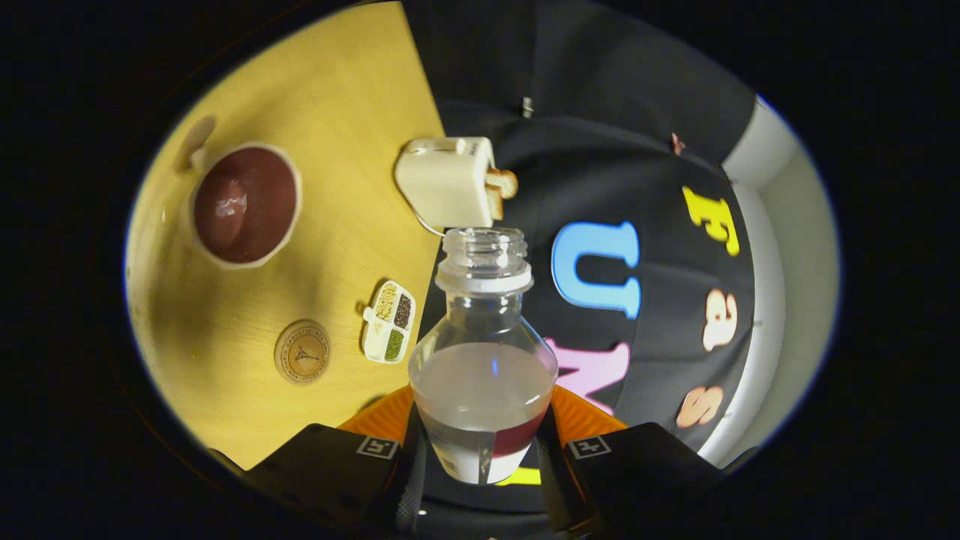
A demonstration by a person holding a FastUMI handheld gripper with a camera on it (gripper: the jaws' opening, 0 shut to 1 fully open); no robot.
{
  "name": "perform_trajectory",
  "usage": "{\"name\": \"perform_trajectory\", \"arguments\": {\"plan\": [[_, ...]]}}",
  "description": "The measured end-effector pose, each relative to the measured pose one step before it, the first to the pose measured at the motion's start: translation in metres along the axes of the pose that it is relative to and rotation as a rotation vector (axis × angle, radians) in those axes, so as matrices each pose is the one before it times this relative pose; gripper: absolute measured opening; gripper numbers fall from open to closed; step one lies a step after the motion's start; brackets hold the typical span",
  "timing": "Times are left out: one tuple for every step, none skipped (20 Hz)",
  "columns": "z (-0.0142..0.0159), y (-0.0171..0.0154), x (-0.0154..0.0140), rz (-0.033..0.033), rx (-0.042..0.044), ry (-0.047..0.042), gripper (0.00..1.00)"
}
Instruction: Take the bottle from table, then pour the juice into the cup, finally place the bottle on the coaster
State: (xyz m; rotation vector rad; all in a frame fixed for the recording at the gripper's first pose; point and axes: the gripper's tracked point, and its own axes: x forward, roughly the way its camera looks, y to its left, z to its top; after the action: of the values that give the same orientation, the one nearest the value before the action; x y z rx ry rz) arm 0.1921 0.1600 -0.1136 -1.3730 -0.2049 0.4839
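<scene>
Little can be read here. The round coaster (302,352) on the tabletop (330,90) bears an embossed ring of lettering around a central emblem, too small to make out. Each finger of the gripper (484,450) carries a square black-and-white marker tag, one to either side of the bottle (482,352); they are coded patterns, not text. The bottle shows no legible print.
</scene>
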Motion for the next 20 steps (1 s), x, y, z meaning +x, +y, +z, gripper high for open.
{"name": "perform_trajectory", "arguments": {"plan": [[-0.00509, 0.00157, 0.00056, 0.01149, 0.10392, 0.03218, 0.66], [-0.00158, 0.00402, 0.00860, 0.01653, 0.09891, 0.02926, 0.66], [-0.00493, 0.00371, -0.00025, 0.02634, 0.08594, 0.02263, 0.66], [-0.00257, 0.00169, -0.00208, 0.01963, 0.07227, 0.01532, 0.66], [-0.00010, -0.00071, -0.00238, 0.01426, 0.06411, 0.00512, 0.67], [0.00261, -0.00398, -0.00560, 0.01372, 0.06054, -0.00190, 0.67], [0.00420, -0.00276, -0.00496, 0.01201, 0.05984, -0.01389, 0.67], [0.00402, -0.00501, -0.00333, 0.00183, 0.05177, -0.01337, 0.67], [0.00424, -0.00564, -0.00514, -0.00252, 0.05410, -0.01315, 0.67], [0.00179, -0.00238, -0.00320, 0.00400, 0.06441, -0.00870, 0.67], [0.00205, -0.00263, -0.00307, 0.00442, 0.07111, -0.00762, 0.67], [0.00483, -0.00073, -0.00314, 0.00849, 0.07082, -0.00513, 0.67], [0.00351, -0.00046, -0.00074, 0.00895, 0.06361, -0.00898, 0.67], [0.00614, 0.00014, 0.00018, 0.01017, 0.05007, -0.01778, 0.67], [0.00372, -0.00091, 0.00032, 0.00174, 0.03585, -0.01992, 0.67], [0.00365, -0.00143, 0.00193, 0.00117, 0.02918, -0.01230, 0.67], [0.00154, -0.00111, 0.00269, 0.00420, 0.03465, -0.00848, 0.67], [0.00188, 0.00297, 0.00257, 0.01830, 0.04281, -0.00991, 0.67], [0.00091, 0.00276, 0.00469, 0.01928, 0.05020, -0.00607, 0.67], [-0.00230, 0.00014, 0.00472, 0.00569, 0.04489, -0.00072, 0.68]]}}
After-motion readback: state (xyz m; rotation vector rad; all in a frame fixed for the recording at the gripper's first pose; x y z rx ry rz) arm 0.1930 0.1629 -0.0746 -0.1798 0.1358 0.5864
